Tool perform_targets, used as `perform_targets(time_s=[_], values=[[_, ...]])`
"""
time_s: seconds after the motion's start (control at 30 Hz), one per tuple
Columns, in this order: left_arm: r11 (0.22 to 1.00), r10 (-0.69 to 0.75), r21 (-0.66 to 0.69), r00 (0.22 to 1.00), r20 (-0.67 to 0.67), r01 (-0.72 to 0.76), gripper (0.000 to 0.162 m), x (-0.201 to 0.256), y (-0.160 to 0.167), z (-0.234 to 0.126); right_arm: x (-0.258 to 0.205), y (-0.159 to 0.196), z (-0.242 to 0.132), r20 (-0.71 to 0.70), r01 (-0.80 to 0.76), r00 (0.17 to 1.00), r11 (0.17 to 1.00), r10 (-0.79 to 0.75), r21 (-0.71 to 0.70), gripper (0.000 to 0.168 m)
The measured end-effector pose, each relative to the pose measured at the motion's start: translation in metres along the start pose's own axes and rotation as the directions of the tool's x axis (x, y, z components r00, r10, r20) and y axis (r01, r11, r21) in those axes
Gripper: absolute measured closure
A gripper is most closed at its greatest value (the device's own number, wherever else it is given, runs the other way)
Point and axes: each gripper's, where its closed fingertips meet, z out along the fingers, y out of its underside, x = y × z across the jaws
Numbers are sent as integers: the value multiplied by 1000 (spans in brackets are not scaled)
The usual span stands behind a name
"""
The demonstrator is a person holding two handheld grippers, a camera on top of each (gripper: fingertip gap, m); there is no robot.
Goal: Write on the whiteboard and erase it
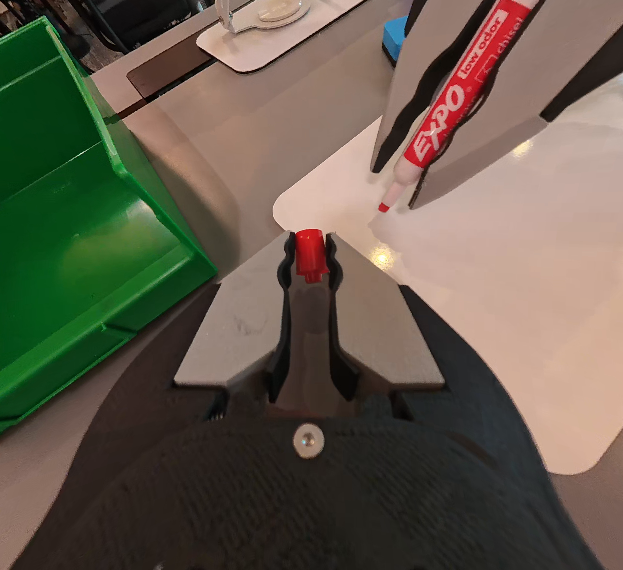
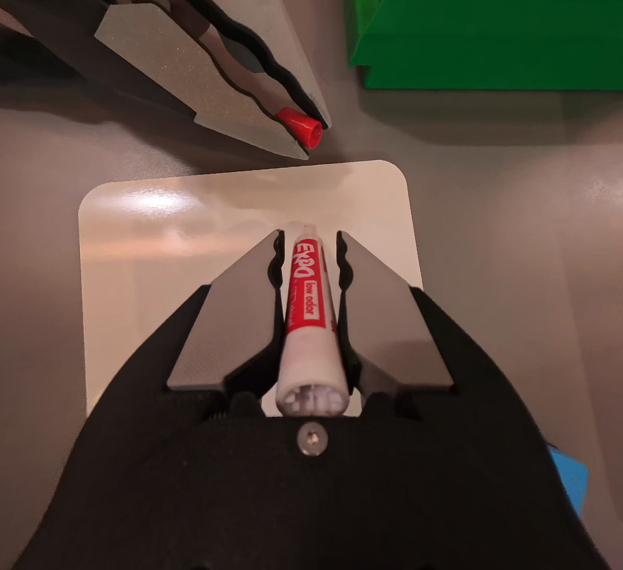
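On a smooth grey-brown table [image 1: 269,122], a glossy white whiteboard [image 2: 202,250] with rounded corners lies flat, and a green plastic bin [image 1: 84,216] stands just beside it. Behind, a second white board [image 1: 303,14] carries a pale stand. The right gripper [image 2: 308,233] is clamped on a white marker [image 2: 310,318] with a red label, its red tip [image 1: 383,207] pointing down at the whiteboard's corner. The left gripper [image 1: 310,237] pinches the red cap [image 1: 309,255]. A blue eraser [image 1: 394,36] rests behind.

Two matching black handheld grippers
Left gripper [image 1: 309,237], right gripper [image 2: 309,233]: grey wedge fingers, wavy black pads, one silver screw.
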Motion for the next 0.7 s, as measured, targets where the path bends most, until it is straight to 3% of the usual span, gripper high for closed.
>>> perform_targets(time_s=[0.7], values=[[1000, 2, -20, 1000, -12, -3, 146, 2, 3, 1, 1, 2, 24, -17, 136, 990, 984, -139, -115, 138]])
